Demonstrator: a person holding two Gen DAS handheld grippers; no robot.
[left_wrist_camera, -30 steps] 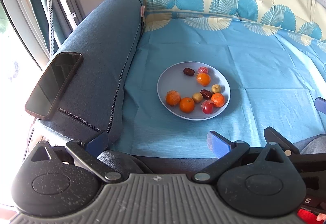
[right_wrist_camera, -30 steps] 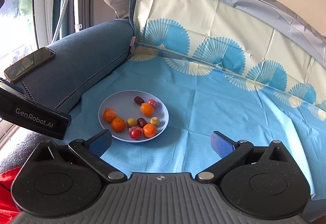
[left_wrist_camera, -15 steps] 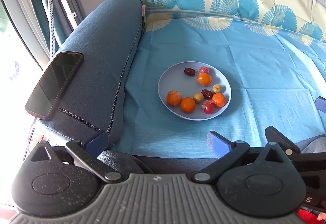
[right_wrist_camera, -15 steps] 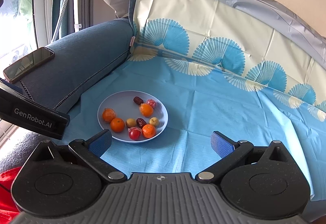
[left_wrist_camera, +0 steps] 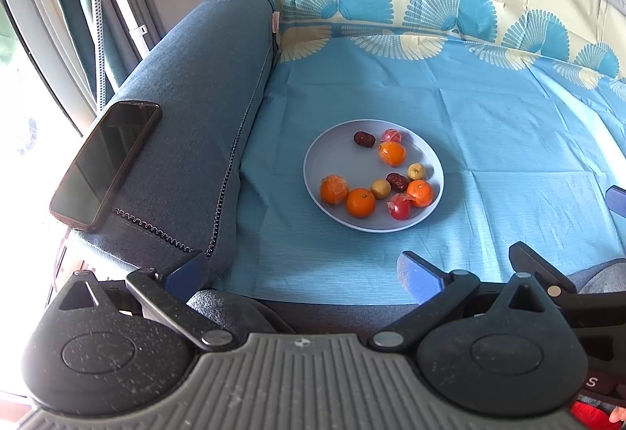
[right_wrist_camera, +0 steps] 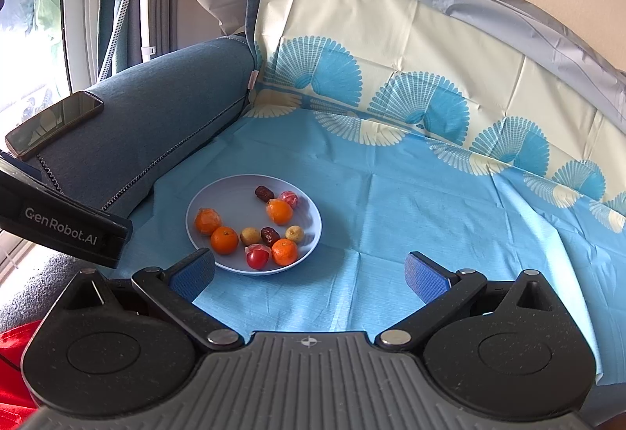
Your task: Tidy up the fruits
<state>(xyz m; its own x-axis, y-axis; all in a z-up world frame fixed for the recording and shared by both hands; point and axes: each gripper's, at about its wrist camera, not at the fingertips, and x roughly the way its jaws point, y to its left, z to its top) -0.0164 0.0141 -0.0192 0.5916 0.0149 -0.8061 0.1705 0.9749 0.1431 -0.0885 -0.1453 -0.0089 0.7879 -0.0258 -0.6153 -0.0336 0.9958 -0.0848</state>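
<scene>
Plate (right_wrist_camera: 313, 230) of mixed fruits (right_wrist_camera: 224, 240), seemingly loose, on cloth-covered sofa seat; left gripper (left_wrist_camera: 303, 275) and right gripper (right_wrist_camera: 309, 269) both spread wide, empty, poised for picking.

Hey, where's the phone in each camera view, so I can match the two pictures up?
Left wrist view: the phone lies at the left, on the sofa armrest, left of the plate.
Right wrist view: the phone sits at the far left edge, on the same armrest, above the other gripper's body.
Shared landmark: the plate of fruit on the blue cloth.
</scene>
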